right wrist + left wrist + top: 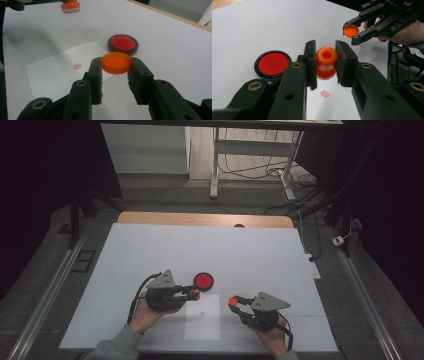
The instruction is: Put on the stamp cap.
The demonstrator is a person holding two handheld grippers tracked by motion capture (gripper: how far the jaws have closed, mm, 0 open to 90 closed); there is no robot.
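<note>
My left gripper is shut on an orange stamp, held just above the white sheet. A small red snowflake print marks the sheet below it. My right gripper is shut on the stamp's orange cap, held above the table. In the high view the left gripper sits left of the sheet and the right gripper to its right, both pointing inward. A round red ink pad in a black rim lies just beyond the sheet.
The table is covered in white, with a wooden edge at the far side. Beyond it are desk legs and cables on the floor. Metal rails run along both sides of the table.
</note>
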